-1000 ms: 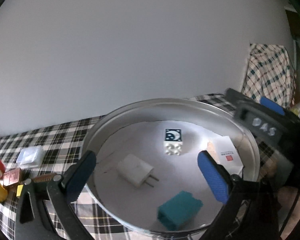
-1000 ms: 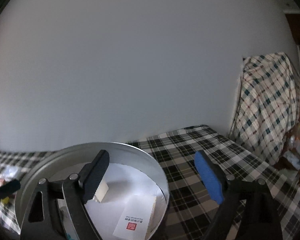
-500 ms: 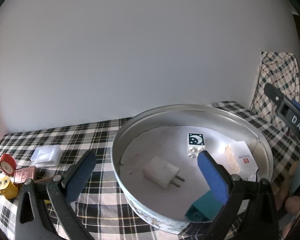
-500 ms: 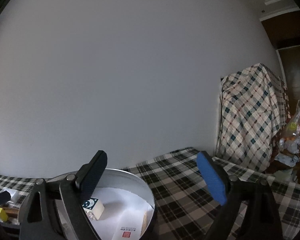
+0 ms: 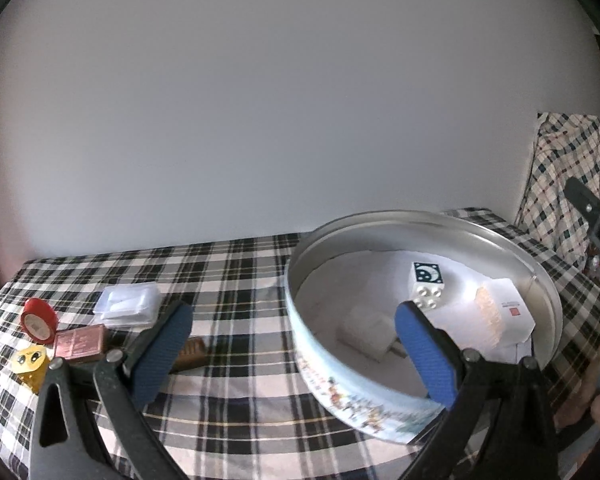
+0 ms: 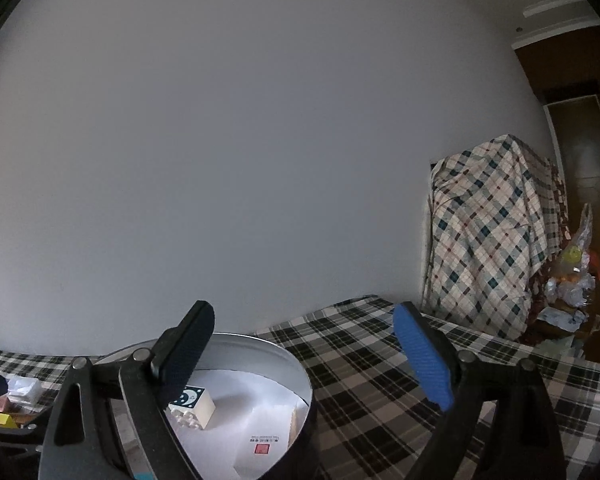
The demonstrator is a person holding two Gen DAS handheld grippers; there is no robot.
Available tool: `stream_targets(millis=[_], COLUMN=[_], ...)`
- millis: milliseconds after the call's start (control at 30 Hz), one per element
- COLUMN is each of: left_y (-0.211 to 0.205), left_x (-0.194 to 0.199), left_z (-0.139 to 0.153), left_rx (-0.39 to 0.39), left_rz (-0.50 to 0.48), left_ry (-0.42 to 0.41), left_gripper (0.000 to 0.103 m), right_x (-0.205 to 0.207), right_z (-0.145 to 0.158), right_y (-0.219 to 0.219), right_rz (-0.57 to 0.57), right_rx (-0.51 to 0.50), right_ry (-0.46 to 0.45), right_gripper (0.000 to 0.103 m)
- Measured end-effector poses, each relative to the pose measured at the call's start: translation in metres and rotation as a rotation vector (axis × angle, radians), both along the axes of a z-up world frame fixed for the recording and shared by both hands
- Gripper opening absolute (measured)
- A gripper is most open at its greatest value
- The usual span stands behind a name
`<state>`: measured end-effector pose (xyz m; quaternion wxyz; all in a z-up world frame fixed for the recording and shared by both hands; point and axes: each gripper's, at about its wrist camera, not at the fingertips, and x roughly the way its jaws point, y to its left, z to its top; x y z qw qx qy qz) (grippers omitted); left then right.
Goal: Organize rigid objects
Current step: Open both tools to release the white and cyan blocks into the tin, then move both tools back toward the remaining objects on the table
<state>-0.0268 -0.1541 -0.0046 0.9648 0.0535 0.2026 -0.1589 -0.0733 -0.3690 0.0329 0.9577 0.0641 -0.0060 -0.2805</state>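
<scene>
Currently both claws are empty and held clear of the work. The left claw [image 5: 288, 344] has its fingers spread wide, with nothing between them; it points down toward the loose items at the left of the tabletop [image 5: 236, 396], probably lining up the next pick. The right claw [image 6: 300, 348] is also spread wide and empty, pointing level across the plaid cloth, so it looks parked out of the way.

The round tin [image 5: 328, 384] serves as collection bin. Inside: white brick with moon print [image 5: 427, 285], white plug adapter [image 5: 366, 330], white card box [image 5: 508, 312].

Not yet sorted, grouped near the left edge: red tape roll [image 5: 39, 317], copper-coloured box [image 5: 81, 340], yellow block with eyes [image 5: 30, 362], clear plastic case [image 5: 128, 304], and a brown item partly hidden behind the left finger.

Judgement: roughly midway.
</scene>
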Motion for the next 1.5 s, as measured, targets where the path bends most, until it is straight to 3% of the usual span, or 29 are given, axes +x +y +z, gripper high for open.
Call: stream_targets(millis=[433, 867, 1133, 1500], left_y=[0.050, 0.101, 0.139, 0.187], left_x=[0.005, 0.019, 0.042, 0.065], left_z=[-0.001, -0.002, -0.007, -0.012], left_rx=[-0.020, -0.023, -0.026, -0.016], left_rz=[0.045, 0.105, 0.147, 0.186], left_ry=[0.009, 0.036, 0.118, 0.170], left_gripper=[0.102, 0.102, 0.102, 0.102], right_x=[-0.012, 0.000, 0.012, 0.039], right_z=[0.001, -0.002, -0.004, -0.011], right_y=[0.037, 0.101, 0.138, 0.186], right_rz=[-0.008, 0.132, 0.226, 0.359], right_rx=[-0.007, -0.003, 0.013, 0.006], right_ry=[-0.014, 0.035, 0.084, 0.201], right_gripper=[0.093, 0.093, 0.093, 0.093])
